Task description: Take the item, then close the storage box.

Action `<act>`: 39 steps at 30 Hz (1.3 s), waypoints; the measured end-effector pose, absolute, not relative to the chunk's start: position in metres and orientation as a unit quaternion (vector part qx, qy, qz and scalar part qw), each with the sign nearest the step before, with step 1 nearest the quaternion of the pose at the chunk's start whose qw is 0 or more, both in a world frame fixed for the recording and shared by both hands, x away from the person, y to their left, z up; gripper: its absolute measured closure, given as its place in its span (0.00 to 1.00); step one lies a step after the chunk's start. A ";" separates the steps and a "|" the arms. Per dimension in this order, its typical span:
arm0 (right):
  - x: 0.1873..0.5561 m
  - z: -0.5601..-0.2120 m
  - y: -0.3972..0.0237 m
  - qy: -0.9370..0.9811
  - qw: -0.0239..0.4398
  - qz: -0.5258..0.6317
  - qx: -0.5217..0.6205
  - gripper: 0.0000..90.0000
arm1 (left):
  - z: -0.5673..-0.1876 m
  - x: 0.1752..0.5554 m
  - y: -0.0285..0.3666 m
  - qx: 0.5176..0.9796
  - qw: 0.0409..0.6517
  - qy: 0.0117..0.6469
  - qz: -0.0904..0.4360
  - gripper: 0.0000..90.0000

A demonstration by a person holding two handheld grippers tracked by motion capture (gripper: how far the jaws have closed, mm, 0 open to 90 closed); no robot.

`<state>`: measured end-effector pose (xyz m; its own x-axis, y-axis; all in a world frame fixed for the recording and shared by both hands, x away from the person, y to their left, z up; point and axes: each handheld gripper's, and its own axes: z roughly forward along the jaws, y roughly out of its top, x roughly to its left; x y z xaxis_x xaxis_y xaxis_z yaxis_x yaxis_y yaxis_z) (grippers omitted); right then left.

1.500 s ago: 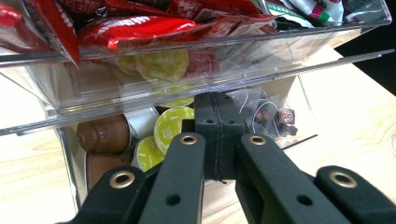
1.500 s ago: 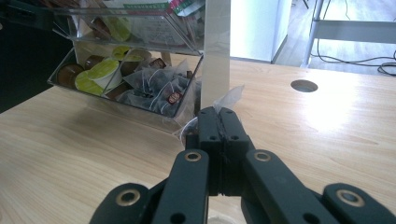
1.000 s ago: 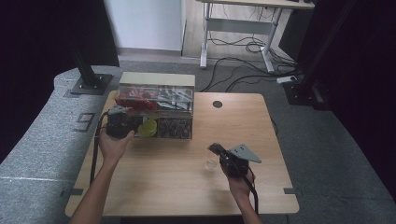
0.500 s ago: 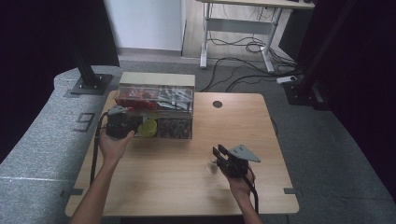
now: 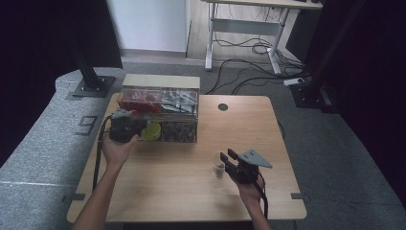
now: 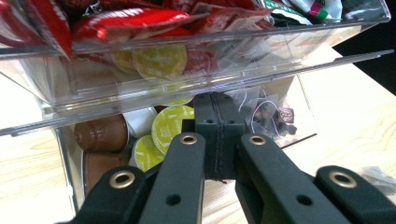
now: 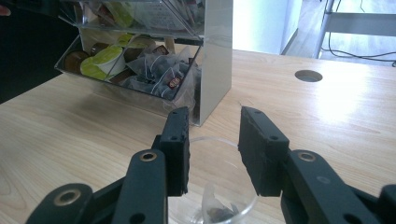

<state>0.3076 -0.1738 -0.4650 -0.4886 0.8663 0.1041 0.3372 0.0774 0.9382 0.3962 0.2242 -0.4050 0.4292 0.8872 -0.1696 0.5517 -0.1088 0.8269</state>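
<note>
So, progress check: looks like the tea bag (image 7: 215, 212) is already in the clear plastic cup (image 7: 219, 186), lying at the bottom w/ its pyramid mesh leaning up the cup wall. Cup stands on the worktop (image 5: 182, 191), well apart from the organizer and right under the right gripper (image 5: 229, 158). Its jaws have just been opening; in the right gripper view they stand apart above the cup rim w/ nothing pinched between them, so imo the drop is done and the release is basically finished.

Left gripper (image 6: 219, 140) is at the clear acrylic organizer (image 5: 160, 115), jaws closed flat together, nothing between them as far as I can see. Tips sit at the lower drawer (image 6: 177, 135), just below the front lip of the upper bin, where the green-lid pods (image 6: 173, 123) and brown capsules (image 6: 100, 133) are, w/ more tea bags (image 6: 273, 116) next door. Can't tell if it's pressing on the drawer or just parked there.

What's left, my guess: pull the right hand clear of the cup and prob push that drawer shut, since it's still tilted out.

Labels: not much tbh. Small dark tags on the tea bags carry a round logo but too small to read. Red sachets (image 6: 130, 21) up top have print, unreadable too.
</note>
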 end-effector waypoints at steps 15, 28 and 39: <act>0.306 -0.470 -0.187 0.688 0.256 0.511 0.447 0.70 | -0.415 0.389 0.227 0.724 0.440 0.500 0.181 1.00; 0.306 -0.477 -0.190 0.692 0.256 0.501 0.452 0.70 | -0.432 0.382 0.234 0.724 0.436 0.506 0.169 1.00; 0.309 -0.480 -0.190 0.697 0.256 0.494 0.452 0.70 | -0.454 0.383 0.234 0.726 0.428 0.515 0.156 1.00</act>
<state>0.3087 -0.1895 -0.4805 -0.4593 0.8837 0.0899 0.3766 0.1021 0.9207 0.3826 0.2342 -0.4543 0.4220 0.8809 -0.2144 0.6138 -0.1035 0.7827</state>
